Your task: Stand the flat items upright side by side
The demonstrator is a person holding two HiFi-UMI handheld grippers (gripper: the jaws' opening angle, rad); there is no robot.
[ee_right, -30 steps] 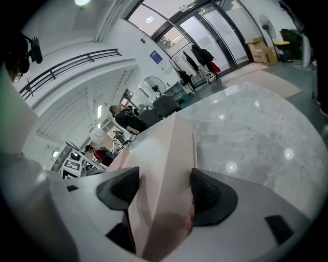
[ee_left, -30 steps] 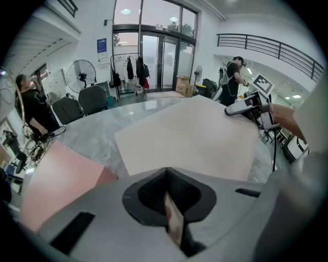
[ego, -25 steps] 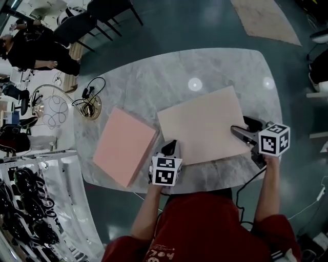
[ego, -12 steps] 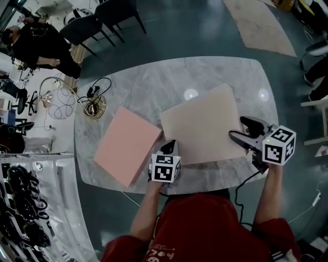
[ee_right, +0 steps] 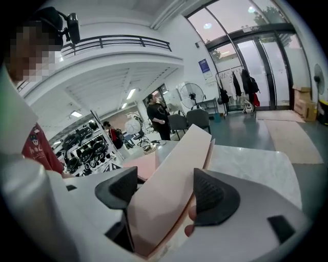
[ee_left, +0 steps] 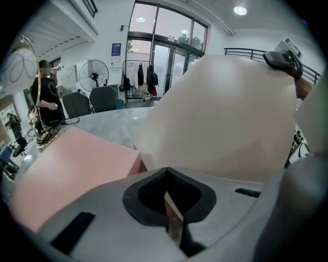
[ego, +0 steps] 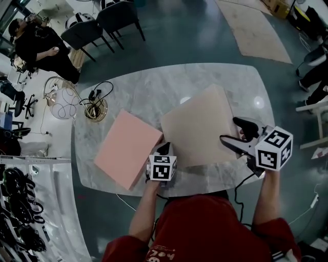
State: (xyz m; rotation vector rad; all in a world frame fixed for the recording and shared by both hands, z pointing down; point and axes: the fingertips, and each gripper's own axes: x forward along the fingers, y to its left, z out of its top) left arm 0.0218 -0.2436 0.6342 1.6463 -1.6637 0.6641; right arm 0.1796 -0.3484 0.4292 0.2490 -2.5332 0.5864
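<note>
1. The beige board (ego: 197,128) is tilted up off the marble table (ego: 154,92), right side raised. The pink board (ego: 128,148) lies flat just to its left.
2. R gripper (ego: 228,129): jaws wide, just been opening, w/ the board's right edge between them, not squeezed.
3. L gripper (ego: 164,147): jaws pinched on the board's near-left corner.

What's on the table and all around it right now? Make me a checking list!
Surface: marble table, two boards on it.
Job's things: pink board lies flat; beige board tilted, right side raised.
Clutter: nothing seen.
Grippers: right gripper, jaws have just been opening, beige board between them; left gripper, jaws together by that board's near corner.
Cables: cable bundle at the table's far-left edge.
Surroundings: chairs, a person, a rug.
</note>
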